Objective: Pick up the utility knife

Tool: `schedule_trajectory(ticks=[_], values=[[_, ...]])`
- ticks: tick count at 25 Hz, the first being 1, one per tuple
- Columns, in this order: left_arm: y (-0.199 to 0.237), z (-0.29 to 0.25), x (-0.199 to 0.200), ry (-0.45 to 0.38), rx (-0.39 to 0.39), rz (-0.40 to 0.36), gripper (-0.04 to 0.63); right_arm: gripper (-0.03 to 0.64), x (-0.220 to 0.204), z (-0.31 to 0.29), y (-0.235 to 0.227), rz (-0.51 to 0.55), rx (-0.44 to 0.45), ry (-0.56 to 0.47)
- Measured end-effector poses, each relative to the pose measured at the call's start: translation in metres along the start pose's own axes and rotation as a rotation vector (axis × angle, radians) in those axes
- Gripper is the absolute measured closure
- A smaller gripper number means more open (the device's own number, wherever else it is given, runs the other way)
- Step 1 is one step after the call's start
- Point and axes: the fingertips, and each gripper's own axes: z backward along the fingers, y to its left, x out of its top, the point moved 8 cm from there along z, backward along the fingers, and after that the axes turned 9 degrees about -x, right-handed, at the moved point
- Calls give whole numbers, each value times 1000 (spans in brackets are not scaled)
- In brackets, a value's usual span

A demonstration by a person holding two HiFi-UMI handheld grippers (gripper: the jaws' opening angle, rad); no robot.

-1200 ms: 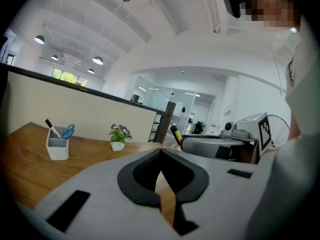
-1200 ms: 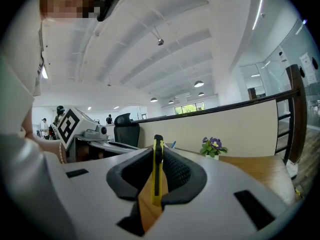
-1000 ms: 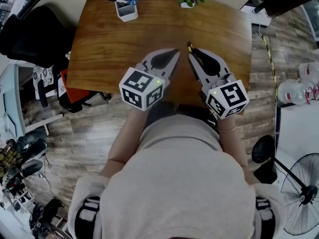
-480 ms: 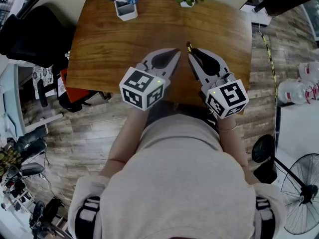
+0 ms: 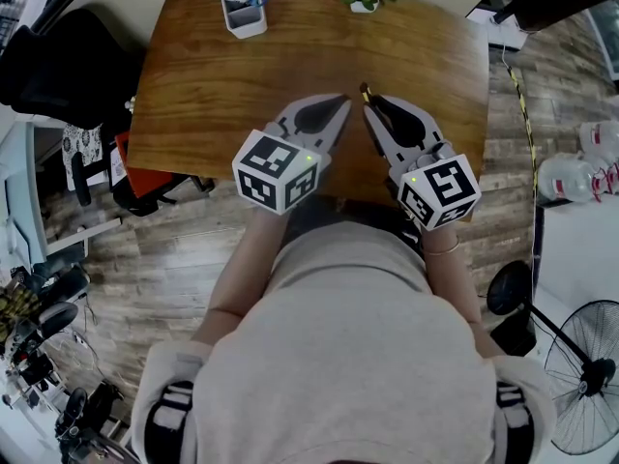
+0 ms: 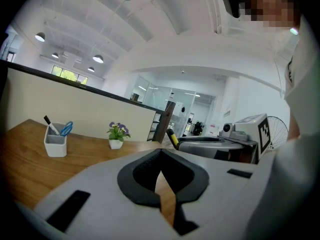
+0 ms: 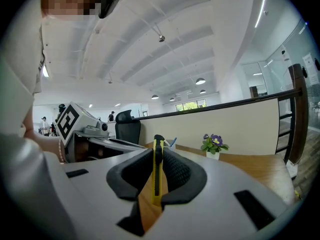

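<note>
No words, numbers or brand names can be read in any view. The only printed marks are black-and-white square code patterns, not letters. One set is on the left marker cube (image 5: 276, 170), at lower centre of the head view. The other is on the right marker cube (image 5: 440, 191), just to its right. Small wall signs (image 6: 212, 128) far back, right of centre in the left gripper view, are too small to read.

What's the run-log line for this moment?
phase: knife gripped | right gripper: shut on utility knife | left gripper: shut, empty | both over near edge of table
</note>
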Motion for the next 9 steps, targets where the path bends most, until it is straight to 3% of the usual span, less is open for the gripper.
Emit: schedule_trajectory(ticks=[9], values=[[1,-5,-4,6,1,17,581,543,-5,0,-2,-1,21,20]])
